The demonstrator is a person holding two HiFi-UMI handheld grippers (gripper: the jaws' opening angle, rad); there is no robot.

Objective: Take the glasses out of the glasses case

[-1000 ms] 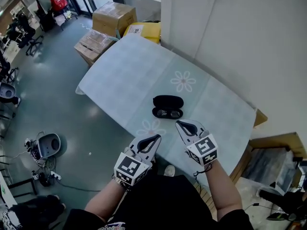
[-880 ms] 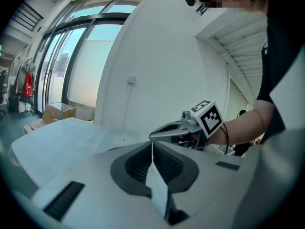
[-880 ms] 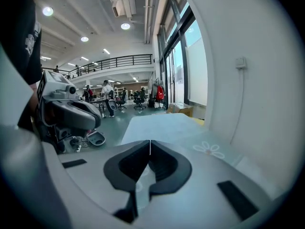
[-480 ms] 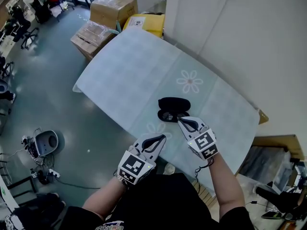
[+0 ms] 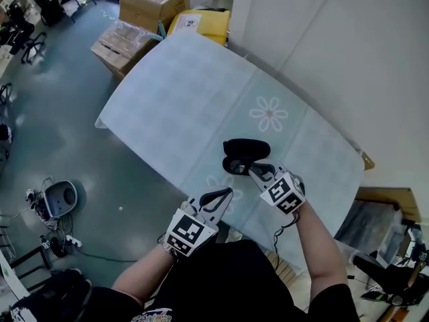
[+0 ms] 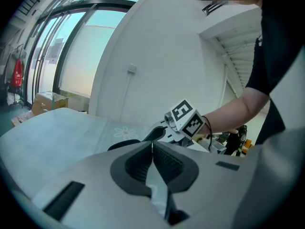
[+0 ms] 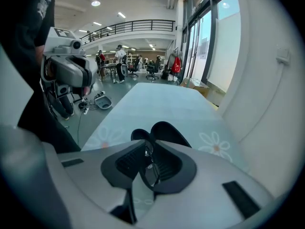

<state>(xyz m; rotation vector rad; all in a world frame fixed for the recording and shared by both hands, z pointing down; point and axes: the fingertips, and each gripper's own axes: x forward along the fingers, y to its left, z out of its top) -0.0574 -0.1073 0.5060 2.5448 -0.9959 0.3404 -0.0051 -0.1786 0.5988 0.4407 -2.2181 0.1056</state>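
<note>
Left tool (image 5: 221,194), at the 6 o'clock edge of the counter (image 5: 181,99), has its jaws pressed together on nothing. At 1 o'clock from it, my right tool (image 7: 148,149) is narrowed onto the glasses (image 7: 153,171), thin rim between the pads, at the open glasses case (image 5: 247,149). I judge the frame light, springy and fragile: grip rim or bridge, never lens. Only the raised lid could obstruct; cardboard boxes (image 5: 144,5) lie well apart at 11 o'clock.
</note>
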